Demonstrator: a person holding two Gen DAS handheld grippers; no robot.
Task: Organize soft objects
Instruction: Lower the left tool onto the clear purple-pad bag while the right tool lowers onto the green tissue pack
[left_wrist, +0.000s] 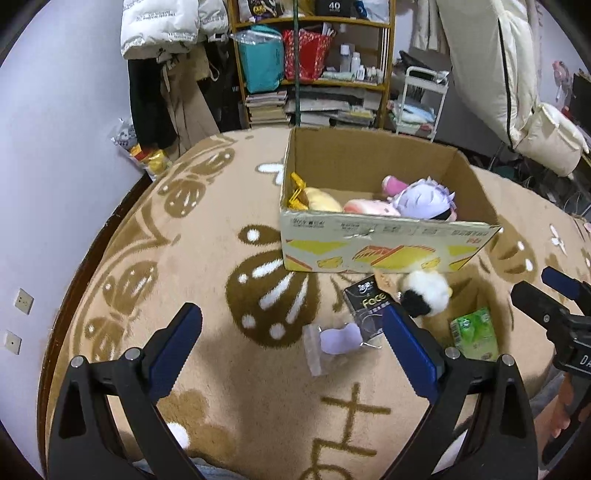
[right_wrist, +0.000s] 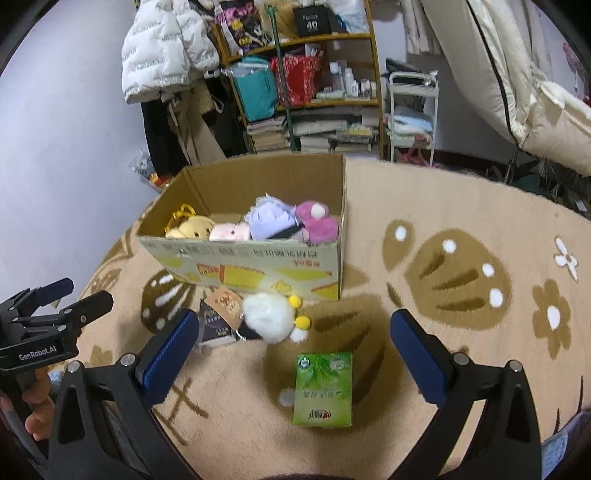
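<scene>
Left gripper (left_wrist: 291, 339): nearest the lens in the left wrist view, blue-padded jaws spread wide, holding nothing, poised above the blanket.
Right gripper (right_wrist: 295, 343): jaws likewise wide apart and empty, hovering over the items in front of the box.
Green tissue pack (right_wrist: 323, 387): flat on the blanket, between the right gripper's jaws as seen from its camera, not touched.
White plush (right_wrist: 271, 317): fluffy white body with a black patch and small yellow bits, lying on the blanket just in front of the box, beside the dark packet; not yet gripped.
Dark packet (left_wrist: 364, 312): black wrapper printed "face", on the blanket, touching or nearly touching the white plush; partly hidden by one left finger.
Lilac piece (left_wrist: 338, 338): small pale purple soft item in clear wrapping, on the blanket between the left gripper's jaws.
Cardboard box (right_wrist: 243, 266): open-topped, standing on the blanket beyond the loose items.
Already inside the box: yellow plush (right_wrist: 190, 227) with a yellow clip, pink plush (right_wrist: 229, 232), lilac-haired doll (right_wrist: 269, 219), magenta plush (right_wrist: 317, 221).
Blanket (right_wrist: 461, 221): tan with brown butterfly and flower pattern, covering the work surface.
Progress: judged a bit past halfway, four soft toys boxed.
Remaining: white plush and lilac piece clearly outside; tissue pack and dark packet possibly to be sorted too, cannot tell.
Likely next: close on the white plush, nearest the box.
</scene>
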